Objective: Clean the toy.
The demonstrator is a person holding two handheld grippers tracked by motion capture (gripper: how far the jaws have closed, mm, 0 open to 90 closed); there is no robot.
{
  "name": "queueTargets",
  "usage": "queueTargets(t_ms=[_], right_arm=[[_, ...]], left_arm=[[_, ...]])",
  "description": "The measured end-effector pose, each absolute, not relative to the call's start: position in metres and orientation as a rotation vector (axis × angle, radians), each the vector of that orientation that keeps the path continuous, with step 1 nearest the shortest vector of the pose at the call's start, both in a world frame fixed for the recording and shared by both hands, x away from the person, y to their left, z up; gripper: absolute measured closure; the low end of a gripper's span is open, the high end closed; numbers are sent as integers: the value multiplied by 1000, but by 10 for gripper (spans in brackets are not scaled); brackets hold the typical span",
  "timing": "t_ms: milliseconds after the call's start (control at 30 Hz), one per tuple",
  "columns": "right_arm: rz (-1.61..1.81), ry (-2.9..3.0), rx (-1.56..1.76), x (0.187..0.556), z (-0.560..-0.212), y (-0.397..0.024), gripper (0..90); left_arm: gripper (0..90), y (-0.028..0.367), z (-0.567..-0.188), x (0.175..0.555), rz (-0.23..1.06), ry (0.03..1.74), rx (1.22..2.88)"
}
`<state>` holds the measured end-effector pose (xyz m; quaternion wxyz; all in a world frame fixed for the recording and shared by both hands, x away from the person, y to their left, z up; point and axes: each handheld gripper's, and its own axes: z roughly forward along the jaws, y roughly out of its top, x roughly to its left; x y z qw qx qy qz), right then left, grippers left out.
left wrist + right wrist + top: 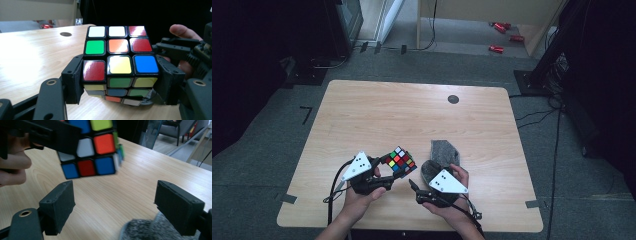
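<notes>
At left of the worktop (362, 115), near its front edge, left tongs (382, 172) pinch the puzzle cube (401, 161) by 2 opposite sides of its lowest layer, holding it just above the wood. Judged light, rigid, glossy stickers likely slippery; the layers can twist, so a hold across flat opposite faces, pads square on, seems safest. Just right of the cube, right tongs (412, 185) stand spread, nothing between the pads. A grey felt pouch (439, 157) lies beside them.
</notes>
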<state>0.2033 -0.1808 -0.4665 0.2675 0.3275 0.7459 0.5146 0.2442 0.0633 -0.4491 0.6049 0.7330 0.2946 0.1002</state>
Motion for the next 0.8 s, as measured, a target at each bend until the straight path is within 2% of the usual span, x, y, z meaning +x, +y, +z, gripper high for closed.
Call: queueTargets(t_ms=[233, 367, 500, 800], right_arm=[[1396, 1992, 862, 198, -469, -167, 163], [1366, 1962, 819, 195, -471, -162, 199], [1346, 1918, 786, 193, -472, -158, 288], [1310, 1909, 750, 191, -473, -158, 345]], left_arm=[[345, 51, -448, 238, 179, 696, 1699], [345, 46, -448, 235, 160, 721, 1700], [344, 46, -448, 236, 133, 760, 1688], [337, 50, -452, 245, 30, 794, 1682]])
